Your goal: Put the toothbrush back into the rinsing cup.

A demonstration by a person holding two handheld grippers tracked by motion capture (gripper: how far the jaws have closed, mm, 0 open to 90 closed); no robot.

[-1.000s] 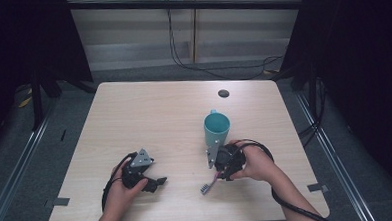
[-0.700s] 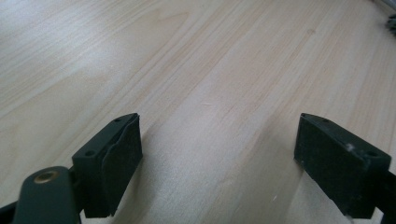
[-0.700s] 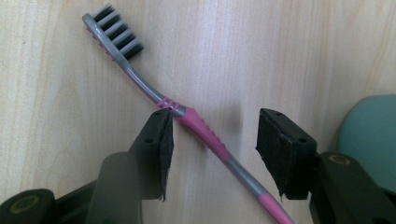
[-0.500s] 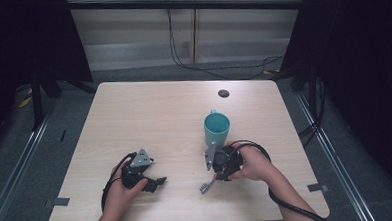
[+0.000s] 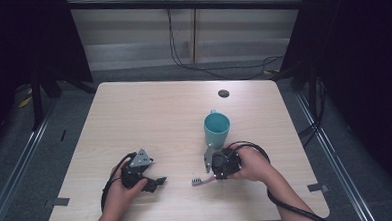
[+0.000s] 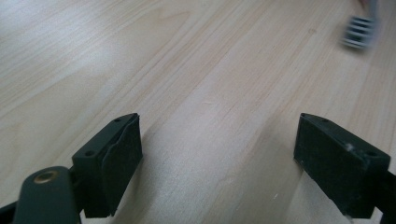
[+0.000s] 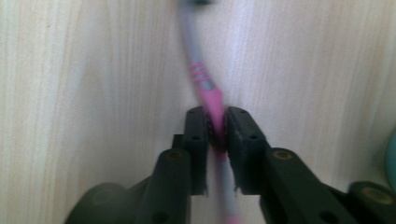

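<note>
A pink and grey toothbrush (image 5: pixel 199 180) lies on the pale wooden table (image 5: pixel 149 117) near its front edge, bristle head to the left. My right gripper (image 5: pixel 216 172) has just been closing and is now shut on the toothbrush's pink handle (image 7: pixel 201 77), the pads pressing it from both sides (image 7: pixel 216 119). A teal mug (image 5: pixel 217 129) stands upright just behind that hand. My left gripper (image 5: pixel 159 182) rests low at the front left, jaws open (image 6: pixel 217 154) with bare wood between them. The brush head (image 6: pixel 358 33) shows blurred off to its right.
A small dark round spot (image 5: pixel 224 93) sits near the table's far edge. The mug's teal side (image 7: pixel 391 158) is close to the right gripper's right. Black cables trail from both grippers toward the front edge. Dark curtains and frame rails flank the table.
The right gripper's jaws have closed onto the toothbrush handle, and the hand has shifted slightly. The left hand and the mug have stayed put.
</note>
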